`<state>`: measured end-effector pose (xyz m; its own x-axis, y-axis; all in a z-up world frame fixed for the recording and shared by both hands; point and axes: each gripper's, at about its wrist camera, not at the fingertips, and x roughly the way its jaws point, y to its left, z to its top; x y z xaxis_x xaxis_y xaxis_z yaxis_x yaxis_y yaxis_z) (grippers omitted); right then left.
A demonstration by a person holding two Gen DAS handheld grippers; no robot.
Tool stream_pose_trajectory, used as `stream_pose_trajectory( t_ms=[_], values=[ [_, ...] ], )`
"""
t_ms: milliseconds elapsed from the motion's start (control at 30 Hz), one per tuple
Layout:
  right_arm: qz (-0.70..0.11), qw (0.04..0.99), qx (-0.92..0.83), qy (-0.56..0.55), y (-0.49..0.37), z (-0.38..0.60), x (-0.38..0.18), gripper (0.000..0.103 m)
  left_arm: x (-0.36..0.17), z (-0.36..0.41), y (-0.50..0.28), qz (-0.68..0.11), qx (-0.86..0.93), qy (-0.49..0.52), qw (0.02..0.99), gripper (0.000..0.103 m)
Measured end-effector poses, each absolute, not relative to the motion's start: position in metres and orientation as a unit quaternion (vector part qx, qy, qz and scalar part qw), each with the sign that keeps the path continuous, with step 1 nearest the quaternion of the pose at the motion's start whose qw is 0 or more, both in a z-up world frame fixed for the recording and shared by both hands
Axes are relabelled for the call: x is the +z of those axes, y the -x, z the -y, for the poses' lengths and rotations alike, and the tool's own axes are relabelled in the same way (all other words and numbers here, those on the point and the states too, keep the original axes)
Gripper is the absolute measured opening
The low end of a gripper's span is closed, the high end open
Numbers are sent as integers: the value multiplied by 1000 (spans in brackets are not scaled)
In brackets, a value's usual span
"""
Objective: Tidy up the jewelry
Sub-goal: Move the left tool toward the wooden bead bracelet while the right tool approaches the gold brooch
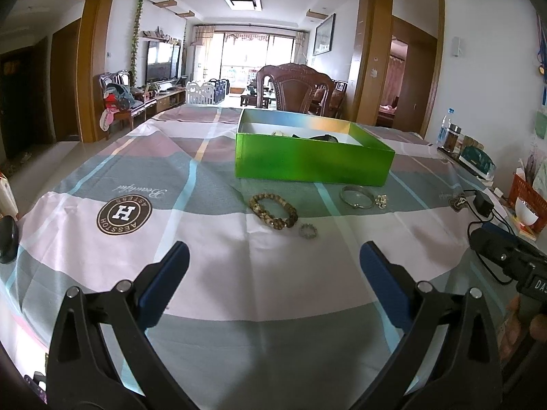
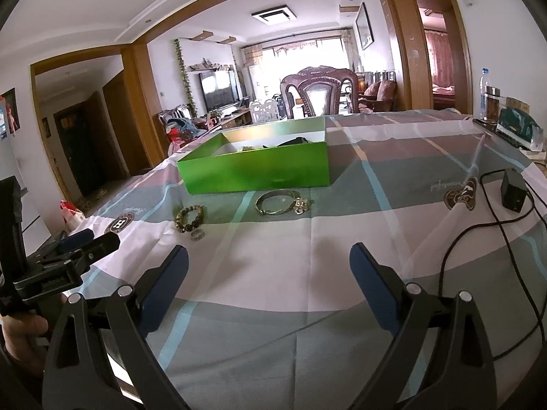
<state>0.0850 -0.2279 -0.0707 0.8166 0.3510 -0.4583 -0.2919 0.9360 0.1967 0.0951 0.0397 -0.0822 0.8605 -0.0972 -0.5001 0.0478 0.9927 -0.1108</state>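
Blue-padded fingers of the left gripper (image 1: 273, 259) stand nearest the lens, jaws spread wide and released, holding nothing; black hinged arms with four silver rivets carry them. The right gripper (image 2: 268, 261) is the same build, its jaws likewise released over bare cloth.

Under both lies a smooth checked tablecloth (image 1: 212, 273) in pink, grey and pale blue, creased, covering the bench. To the left in the left wrist view, a round brown emblem (image 1: 123, 215) on it reads "H" with "HOSTESS" around it, upside down, and cursive script beside it appears to say "Beautiful". A second such emblem (image 2: 462, 198) sits on the right side, folded over.

Four loose pieces of jewelry lie between the jaws and the box:
- one brown beaded bracelet (image 1: 273, 211), round mottled beads;
- one small beaded ring (image 1: 308, 231), just near and right of it;
- one thin silver bangle (image 1: 356, 197), further right;
- one small glittering ornament (image 1: 381, 201), touching or just beside the bangle.

Beyond them stands one glossy green rectangular box (image 1: 312, 162), open, white inside, with a few dark and pale items in it that cannot be made out.

At the right, one black power adapter (image 2: 512, 191) with its cord rests on the bench. Far behind the box stands one carved dark wooden chair (image 1: 295, 85).
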Motion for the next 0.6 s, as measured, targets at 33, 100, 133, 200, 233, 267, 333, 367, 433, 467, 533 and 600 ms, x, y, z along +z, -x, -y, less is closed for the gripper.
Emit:
stream_pose_trajectory(
  t_ms=[33, 100, 133, 200, 233, 267, 333, 367, 433, 467, 533, 600],
  values=[
    [-253, 950, 171, -58, -87, 227, -71, 93, -82, -40, -95, -262, -38, 47, 963, 99],
    [-257, 949, 173, -55, -92, 226, -70, 92, -82, -40, -95, -263, -39, 47, 963, 99],
    [-260, 948, 174, -53, -95, 226, -69, 90, -82, -39, -96, -263, -39, 47, 963, 99],
    [-266, 946, 178, -52, -103, 225, -66, 89, -82, -39, -96, -263, -39, 47, 963, 99],
    [-269, 945, 178, -50, -108, 225, -64, 88, -82, -39, -97, -262, -39, 47, 963, 99],
    [-276, 945, 172, -42, -115, 223, -63, 87, -81, -40, -98, -261, -39, 46, 963, 99],
    [-288, 944, 162, -23, -128, 220, -62, 84, -79, -41, -101, -260, -39, 45, 964, 99],
    [-298, 942, 155, -7, -141, 217, -63, 81, -79, -42, -104, -260, -39, 45, 964, 99],
    [-316, 937, 147, 8, -163, 215, -65, 72, -78, -42, -109, -262, -38, 44, 963, 99],
    [-324, 934, 146, 12, -173, 214, -67, 66, -78, -42, -112, -263, -39, 44, 963, 99],
    [-350, 925, 146, 18, -200, 211, -72, 55, -76, -43, -118, -266, -39, 43, 962, 99],
    [-363, 919, 148, 24, -219, 207, -77, 50, -75, -43, -122, -268, -40, 43, 962, 99]
  ],
)
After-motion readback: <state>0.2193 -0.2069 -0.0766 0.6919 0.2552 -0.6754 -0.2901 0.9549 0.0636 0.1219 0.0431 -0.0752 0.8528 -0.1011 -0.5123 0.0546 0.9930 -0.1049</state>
